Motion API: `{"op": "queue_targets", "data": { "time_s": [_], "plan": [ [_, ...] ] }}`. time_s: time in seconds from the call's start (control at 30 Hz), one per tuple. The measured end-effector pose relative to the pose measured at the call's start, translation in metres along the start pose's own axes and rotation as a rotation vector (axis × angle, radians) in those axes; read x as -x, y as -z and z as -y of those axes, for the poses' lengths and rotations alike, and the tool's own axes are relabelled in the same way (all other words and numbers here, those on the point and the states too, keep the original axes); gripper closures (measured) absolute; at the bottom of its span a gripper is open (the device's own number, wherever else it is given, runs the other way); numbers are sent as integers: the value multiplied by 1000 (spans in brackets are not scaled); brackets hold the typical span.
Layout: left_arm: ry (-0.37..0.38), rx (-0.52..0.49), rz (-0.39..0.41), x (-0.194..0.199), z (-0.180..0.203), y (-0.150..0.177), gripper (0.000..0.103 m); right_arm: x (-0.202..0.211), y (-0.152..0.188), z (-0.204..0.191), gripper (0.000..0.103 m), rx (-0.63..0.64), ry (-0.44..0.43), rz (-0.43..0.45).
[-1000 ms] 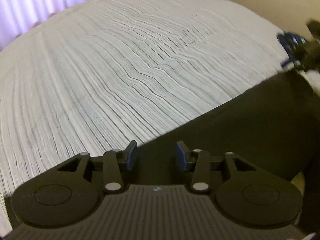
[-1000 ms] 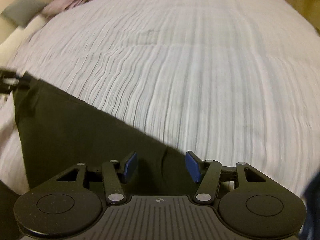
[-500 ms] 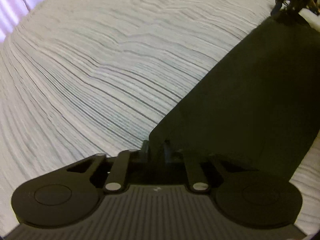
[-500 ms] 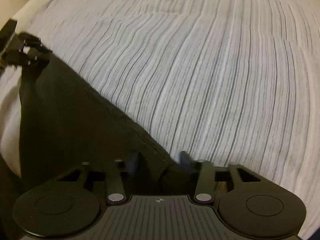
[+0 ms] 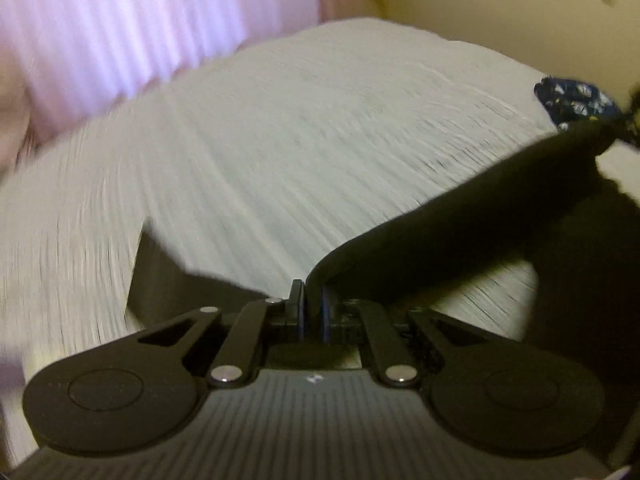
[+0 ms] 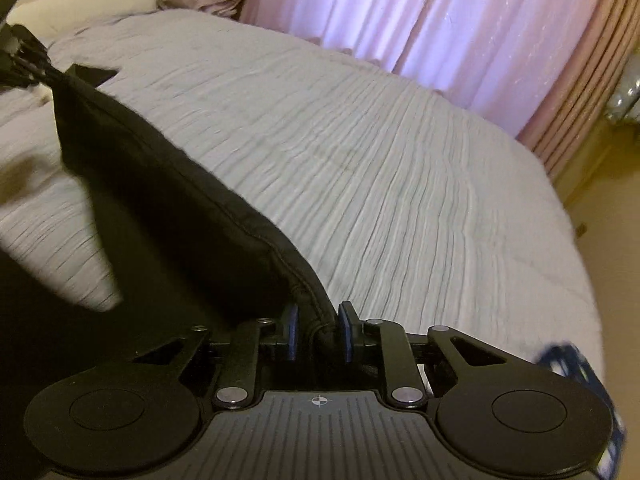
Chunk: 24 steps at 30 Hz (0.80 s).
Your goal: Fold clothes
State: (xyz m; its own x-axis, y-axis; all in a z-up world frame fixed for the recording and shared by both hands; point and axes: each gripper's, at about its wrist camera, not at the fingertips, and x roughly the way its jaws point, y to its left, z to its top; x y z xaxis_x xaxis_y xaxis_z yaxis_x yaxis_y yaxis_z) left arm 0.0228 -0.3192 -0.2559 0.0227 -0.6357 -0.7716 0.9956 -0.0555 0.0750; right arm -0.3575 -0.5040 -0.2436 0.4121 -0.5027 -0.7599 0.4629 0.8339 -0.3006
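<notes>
Black, soft woven fabric garment point(image 6: 168, 216), held slung between two grippers above the pale grey ribbed bedspread point(image 6: 400, 184), its lower part trailing down out of view. The left gripper point(image 5: 311, 304) was seen clenched on one corner of the cloth, the pads pressed nearly together with only a thin layer pinched between them. The right gripper point(image 6: 318, 326) was seen grasping a thicker, seamed bunch of hem, its jaws closing on the cloth between the pads. The upper edge was observed sagging a little between the two holds. For the step in hand, judged to be the carrying-over of the held edge to make a fold, the two corners would best be kept level and well apart so that the edge is drawn taut. The edge should be laid squarely upon the opposite one before any release. A navy patterned item point(image 5: 576, 100), lying at the bed's far edge, should be left undisturbed.
</notes>
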Motion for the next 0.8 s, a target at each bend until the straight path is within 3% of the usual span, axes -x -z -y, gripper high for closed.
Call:
{"op": "queue_targets", "data": {
  "time_s": [0.1, 0.17, 0.2, 0.23, 0.27, 0.37, 0.47, 0.6, 0.7, 0.8],
  "plan": [
    [19, 136, -163, 19, 23, 56, 93, 36, 30, -51, 83, 54, -8, -94],
    [38, 223, -260, 28, 35, 90, 93, 43, 51, -82, 79, 66, -36, -220],
    [48, 265, -298, 32, 40, 104, 93, 42, 61, -94, 71, 57, -51, -295],
    [66, 305, -305, 36, 41, 110, 93, 43, 68, -95, 56, -17, -50, -320],
    [83, 345, -311, 40, 41, 117, 91, 44, 73, -93, 53, -102, -46, -333],
    [53, 441, -256, 49, 30, 118, 75, 48, 91, -88, 52, -360, -32, -370],
    [-33, 545, -197, 50, 6, 116, 71, 55, 108, -56, 52, -770, 6, -309],
    [-165, 602, -145, 39, -23, 108, 67, 61, 150, -16, 52, -1284, 41, -208],
    [-249, 542, -146, 22, -31, 94, 63, 57, 182, -4, 52, -1558, 68, -148],
    [-300, 411, -141, -5, -24, 70, 60, 57, 198, 10, 52, -1663, 112, -129]
  ]
}}
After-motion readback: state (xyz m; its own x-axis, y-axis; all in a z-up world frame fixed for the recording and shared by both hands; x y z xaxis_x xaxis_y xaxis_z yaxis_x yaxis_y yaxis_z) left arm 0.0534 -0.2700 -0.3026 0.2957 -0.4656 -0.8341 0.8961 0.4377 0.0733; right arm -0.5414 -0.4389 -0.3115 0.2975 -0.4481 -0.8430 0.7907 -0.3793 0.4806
